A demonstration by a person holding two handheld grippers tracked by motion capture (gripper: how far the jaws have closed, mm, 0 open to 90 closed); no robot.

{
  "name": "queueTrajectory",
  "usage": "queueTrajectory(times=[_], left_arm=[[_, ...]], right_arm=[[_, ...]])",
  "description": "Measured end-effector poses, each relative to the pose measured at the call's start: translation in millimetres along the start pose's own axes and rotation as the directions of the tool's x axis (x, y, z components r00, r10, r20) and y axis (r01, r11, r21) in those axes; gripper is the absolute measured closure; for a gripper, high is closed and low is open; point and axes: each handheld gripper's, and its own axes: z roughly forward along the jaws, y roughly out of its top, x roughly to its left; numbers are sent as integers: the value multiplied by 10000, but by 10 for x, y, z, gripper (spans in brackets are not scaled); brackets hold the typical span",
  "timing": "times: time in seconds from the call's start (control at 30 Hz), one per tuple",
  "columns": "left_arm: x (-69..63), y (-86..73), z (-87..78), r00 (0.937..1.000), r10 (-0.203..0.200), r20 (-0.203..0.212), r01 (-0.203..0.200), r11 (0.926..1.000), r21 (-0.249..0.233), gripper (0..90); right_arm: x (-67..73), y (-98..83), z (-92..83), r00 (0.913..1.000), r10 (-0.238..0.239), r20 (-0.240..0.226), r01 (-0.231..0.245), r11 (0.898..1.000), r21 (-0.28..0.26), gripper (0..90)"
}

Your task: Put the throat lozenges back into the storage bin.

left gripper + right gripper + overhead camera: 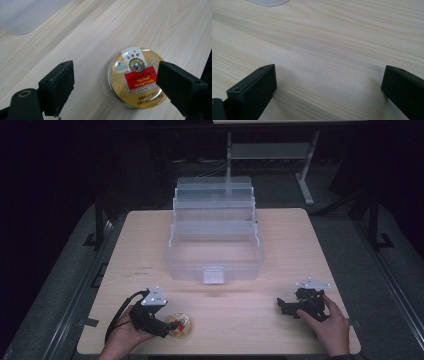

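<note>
Here the pale wooden counter (280, 240) carries a clear plastic box (214, 255), lying well ahead of both claws. The right claw (328, 82) gapes wide over bare wood, holding nothing. The left claw (115, 85) stands wide open around a round golden tin (136, 77), which lies flat between its jaws, nearer the right one, ungripped.

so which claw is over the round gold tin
The left claw, open, with the round gold tin between its jaws; the right claw has bare wooden table under it.
</note>
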Motion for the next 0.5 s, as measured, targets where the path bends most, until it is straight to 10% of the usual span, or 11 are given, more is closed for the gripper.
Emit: queueTrajectory(times=[0.5], left_arm=[[-90,142,98,9983,471,330,-481,9984,281,144]], right_arm=[[0,0,0,10000,2,0,-2,10000,0,0]])
